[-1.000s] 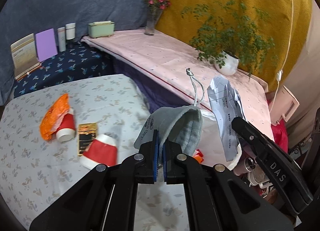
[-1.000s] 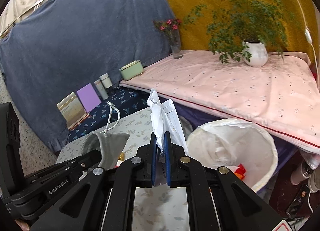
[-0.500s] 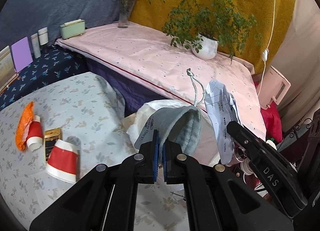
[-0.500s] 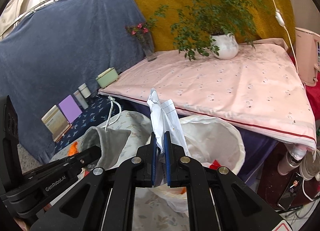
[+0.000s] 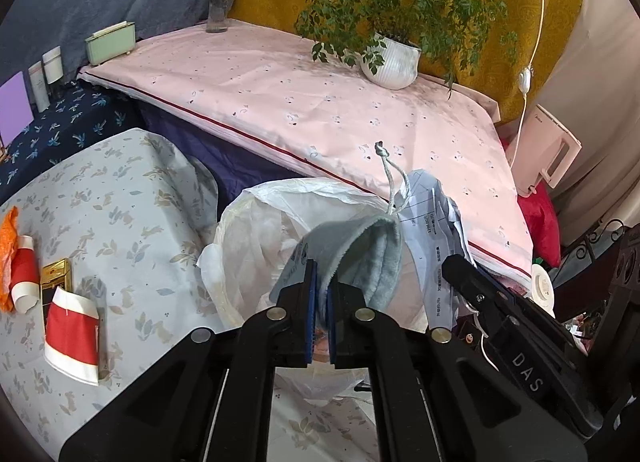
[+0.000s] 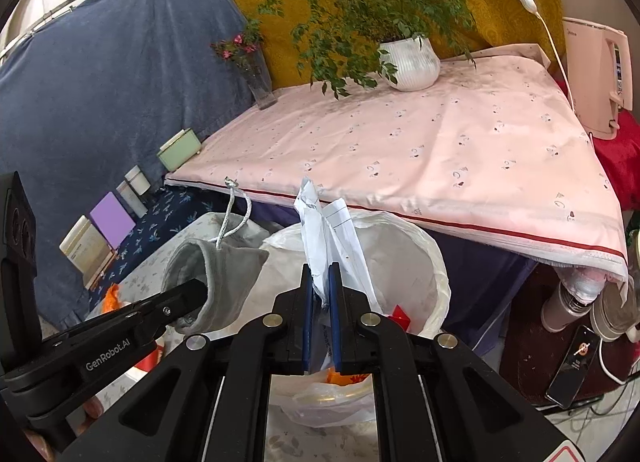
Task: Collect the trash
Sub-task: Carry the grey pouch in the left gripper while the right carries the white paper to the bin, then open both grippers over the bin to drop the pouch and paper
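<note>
My left gripper [image 5: 321,282] is shut on a grey drawstring pouch [image 5: 368,254] and holds it over the white trash bag [image 5: 256,230]. My right gripper [image 6: 321,290] is shut on a crumpled white paper [image 6: 324,230] above the same bag [image 6: 416,262]. The pouch also shows at the left of the right wrist view [image 6: 208,282], and the paper at the right of the left wrist view [image 5: 432,230]. Two red-and-white paper cups [image 5: 72,338] [image 5: 22,278], an orange wrapper [image 5: 8,238] and a gold-and-black packet [image 5: 56,278] lie on the floral tablecloth [image 5: 120,202].
A pink-covered bench [image 5: 320,102] stands behind the bag with a potted plant [image 5: 392,58], a flower vase [image 5: 218,6] and a green box [image 5: 110,42]. A pink kettle [image 6: 600,74] stands at the right. Bottles and a phone [image 6: 572,362] lie low right.
Both grippers have moved right, from over the table to over the trash bag, each keeping its hold. The cups and wrapper have slid to the left edge of the left wrist view.
</note>
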